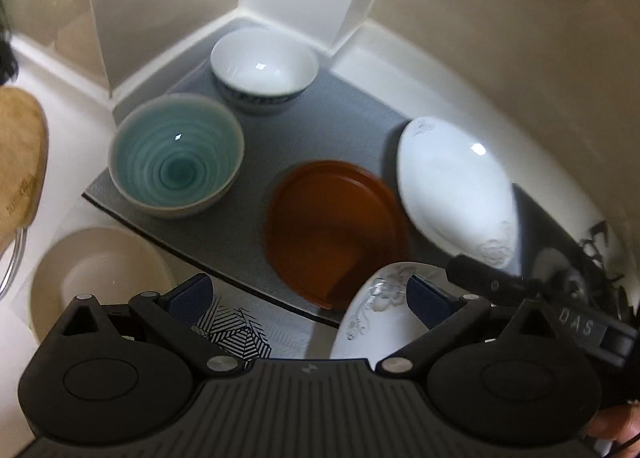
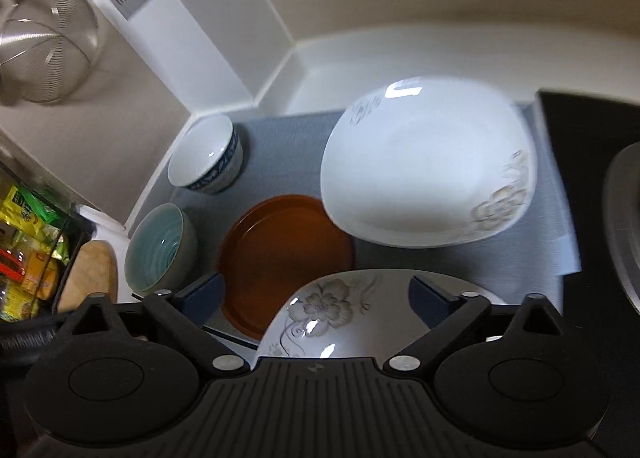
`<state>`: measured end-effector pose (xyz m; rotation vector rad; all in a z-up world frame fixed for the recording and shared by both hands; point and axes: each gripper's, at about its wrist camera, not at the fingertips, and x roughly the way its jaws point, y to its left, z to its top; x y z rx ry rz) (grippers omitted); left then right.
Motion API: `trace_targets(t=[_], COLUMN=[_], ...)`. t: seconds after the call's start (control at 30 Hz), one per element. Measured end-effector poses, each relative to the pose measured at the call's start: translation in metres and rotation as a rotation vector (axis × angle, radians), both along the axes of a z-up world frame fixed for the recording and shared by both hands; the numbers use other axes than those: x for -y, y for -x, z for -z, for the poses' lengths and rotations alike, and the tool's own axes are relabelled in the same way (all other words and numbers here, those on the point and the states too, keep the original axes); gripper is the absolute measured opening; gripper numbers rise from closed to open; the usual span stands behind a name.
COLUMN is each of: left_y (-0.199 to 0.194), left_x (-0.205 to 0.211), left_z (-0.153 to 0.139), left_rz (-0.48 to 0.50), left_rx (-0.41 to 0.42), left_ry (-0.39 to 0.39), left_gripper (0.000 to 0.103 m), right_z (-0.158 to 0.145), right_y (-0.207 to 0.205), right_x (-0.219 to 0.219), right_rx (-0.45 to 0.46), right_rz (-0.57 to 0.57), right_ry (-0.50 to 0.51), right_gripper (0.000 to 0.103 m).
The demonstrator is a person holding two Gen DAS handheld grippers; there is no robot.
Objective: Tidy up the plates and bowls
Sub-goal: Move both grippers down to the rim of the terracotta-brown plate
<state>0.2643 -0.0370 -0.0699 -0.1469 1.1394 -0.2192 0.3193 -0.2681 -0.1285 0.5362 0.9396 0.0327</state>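
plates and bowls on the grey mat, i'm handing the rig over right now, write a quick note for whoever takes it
Left gripper: open, holding nothing.
Right gripper: open, over the near flowered plate.
On the grey mat: teal bowl and white bowl with blue band at the left, brown plate in the middle, a second flowered plate overlapping its rim.
Done: nothing stacked.
Left: stack the plates, group the bowls.

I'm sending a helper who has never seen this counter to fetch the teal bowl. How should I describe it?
Find the grey mat laid in the corner of the white counter. Two bowls stand on its left side; the teal bowl is the nearer one, in front of the white bowl with the blue band. Only it is blue-green inside with spiral rings; the brown plate beside it is flat.
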Motion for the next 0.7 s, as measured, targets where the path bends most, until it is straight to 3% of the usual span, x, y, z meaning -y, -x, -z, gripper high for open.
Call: trace_targets(t=[0.27,0.5,0.7], left_y=[-0.03,-0.053,-0.06], left_x=[0.004,0.002,-0.006], left_z=[0.031,0.046,0.05], left_rz=[-0.023,-0.038,-0.047], left_rx=[-0.061,-0.121,-0.152], left_ry=[-0.014,0.08,0.106], left_gripper=[0.103,0.103,0.103], right_z=[0.029,0.034,0.035], right_y=[-0.038,-0.054,-0.062], right_x=[0.002,0.008,0.004], right_rx=[-0.067,-0.057,-0.057], right_rz=[-0.034,-0.005,-0.011], right_ry=[-0.03,-0.012,0.001], right_gripper=[0.096,0.095,0.095])
